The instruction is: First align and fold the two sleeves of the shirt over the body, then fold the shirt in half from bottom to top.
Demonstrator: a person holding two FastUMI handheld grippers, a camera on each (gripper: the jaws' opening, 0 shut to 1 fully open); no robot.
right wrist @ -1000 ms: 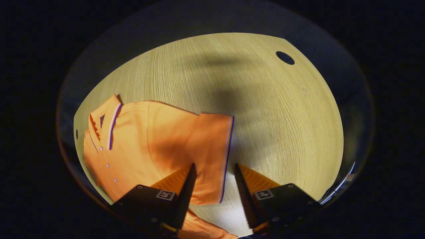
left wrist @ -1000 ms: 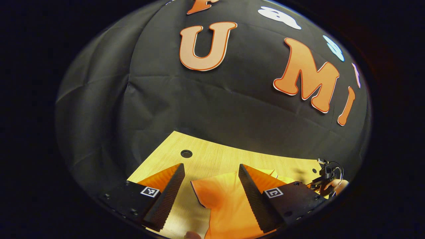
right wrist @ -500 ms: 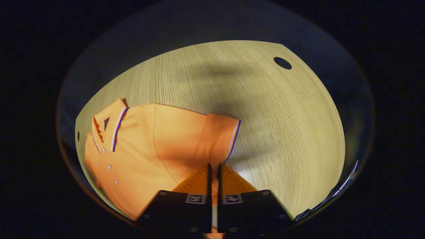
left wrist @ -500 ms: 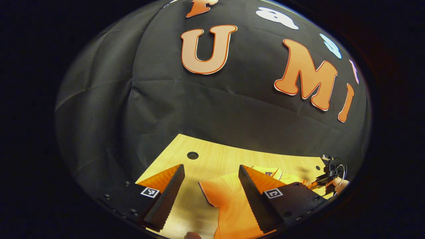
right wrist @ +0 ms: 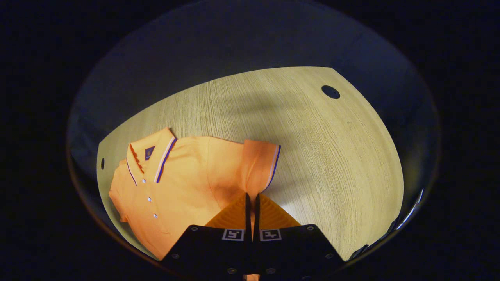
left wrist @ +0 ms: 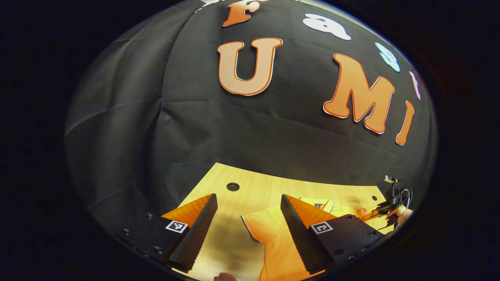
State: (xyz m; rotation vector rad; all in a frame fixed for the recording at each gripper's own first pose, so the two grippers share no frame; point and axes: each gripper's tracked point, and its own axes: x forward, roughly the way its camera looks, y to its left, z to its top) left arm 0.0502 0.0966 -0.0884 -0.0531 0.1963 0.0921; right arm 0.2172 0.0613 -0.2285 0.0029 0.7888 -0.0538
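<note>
So far only the first step looks begun: the orange shirt (right wrist: 183,187) lies face up on the desk (right wrist: 332,156), collar toward its left edge in the right gripper view, body still unfolded. The right gripper (right wrist: 252,201) is pinched onto the lower edge of 1 sleeve (right wrist: 259,168), its fingers nearly together with cloth between them, apparently ready to carry it over the body. The left gripper (left wrist: 248,218) hangs wide apart above the other sleeve (left wrist: 263,226), gripping nothing. Both sleeve folds and the bottom-to-top fold seem left to do.
</note>
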